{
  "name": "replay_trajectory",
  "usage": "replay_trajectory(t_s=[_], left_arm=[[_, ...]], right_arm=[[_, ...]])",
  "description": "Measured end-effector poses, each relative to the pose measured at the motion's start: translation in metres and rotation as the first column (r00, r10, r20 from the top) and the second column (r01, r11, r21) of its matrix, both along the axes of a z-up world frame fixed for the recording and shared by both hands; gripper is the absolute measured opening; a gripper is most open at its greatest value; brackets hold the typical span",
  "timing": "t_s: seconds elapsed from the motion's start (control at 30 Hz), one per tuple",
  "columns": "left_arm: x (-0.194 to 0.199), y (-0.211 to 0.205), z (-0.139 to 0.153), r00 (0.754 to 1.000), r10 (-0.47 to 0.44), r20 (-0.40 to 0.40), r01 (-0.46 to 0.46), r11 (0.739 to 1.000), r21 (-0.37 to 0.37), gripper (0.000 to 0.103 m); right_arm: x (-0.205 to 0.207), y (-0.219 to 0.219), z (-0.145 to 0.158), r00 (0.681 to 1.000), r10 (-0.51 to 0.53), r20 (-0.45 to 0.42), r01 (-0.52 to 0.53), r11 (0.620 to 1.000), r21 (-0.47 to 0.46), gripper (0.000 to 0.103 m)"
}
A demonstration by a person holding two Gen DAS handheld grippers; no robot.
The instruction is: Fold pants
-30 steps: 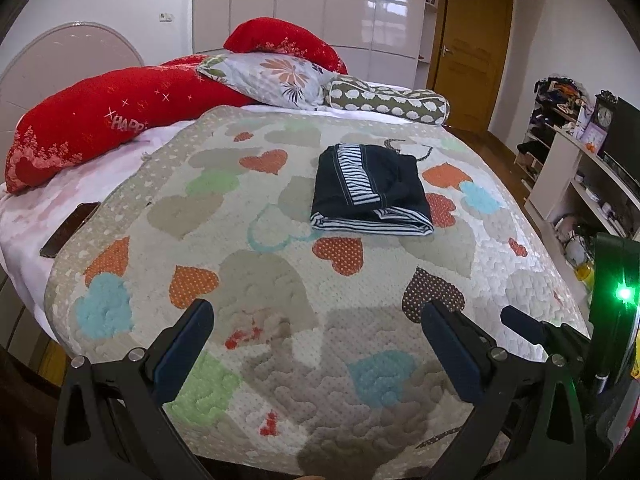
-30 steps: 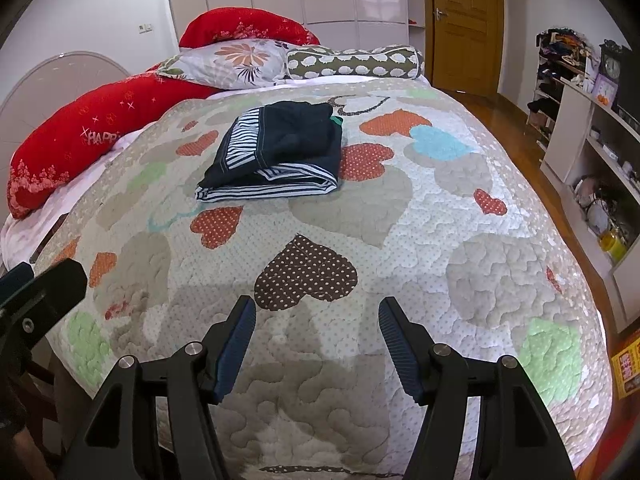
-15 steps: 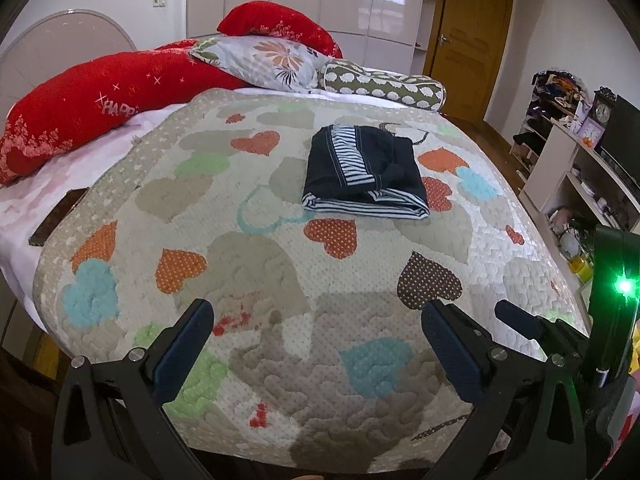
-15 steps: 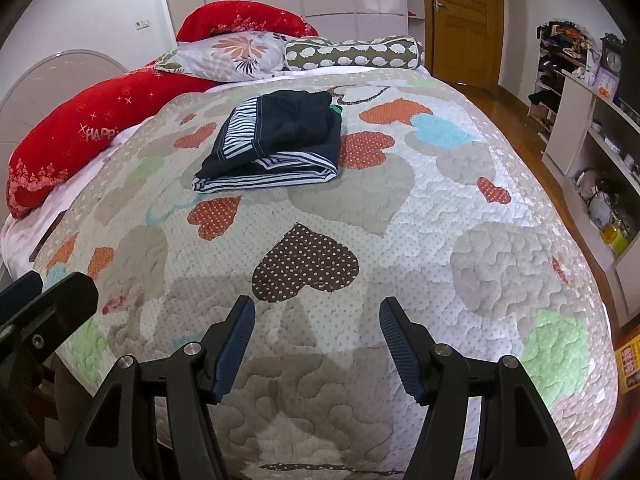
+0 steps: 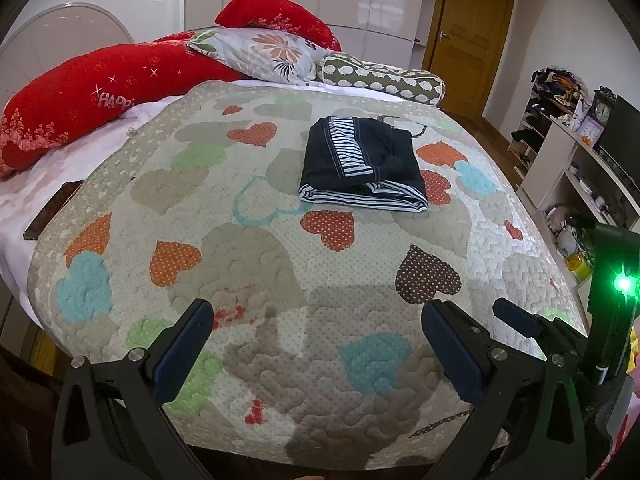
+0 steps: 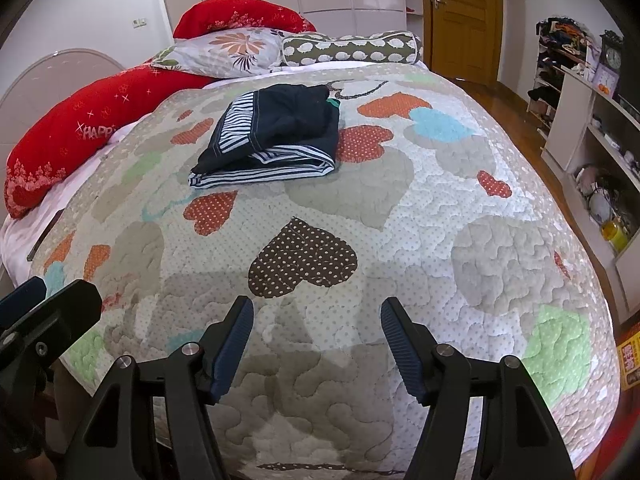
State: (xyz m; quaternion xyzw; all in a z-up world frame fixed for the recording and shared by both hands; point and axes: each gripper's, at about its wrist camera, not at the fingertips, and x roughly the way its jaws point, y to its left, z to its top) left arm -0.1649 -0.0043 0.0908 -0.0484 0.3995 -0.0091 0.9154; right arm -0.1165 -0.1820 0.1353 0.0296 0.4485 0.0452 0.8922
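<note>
The pants [image 5: 362, 168] lie folded in a neat dark bundle in the middle of the quilt [image 5: 248, 264], so the folding looks done. Their long side seems to run across the bed. The left gripper [image 5: 316, 344] and the right gripper [image 6: 316, 340] hang wide open and empty, well apart from them.

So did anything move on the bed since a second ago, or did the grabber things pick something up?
Nothing was picked up or let go. The folded pants lie in the same spot on the heart quilt, untouched. The left gripper and right gripper both hang open and empty over the quilt's near edge, just as before. Only the left camera's view tipped slightly. The pillows haven't moved either.
</note>
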Motion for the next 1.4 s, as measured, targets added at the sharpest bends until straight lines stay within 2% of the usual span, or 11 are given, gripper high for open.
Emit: replay_trajectory(t_s=[1.4], left_arm=[[0.005,0.003,-0.014,0.998,-0.006,-0.058,0.004,0.999,-0.036,0.103]], right_arm=[[0.0,0.003,-0.009,1.0,0.001,-0.011,-0.001,1.0,-0.006,0.072]])
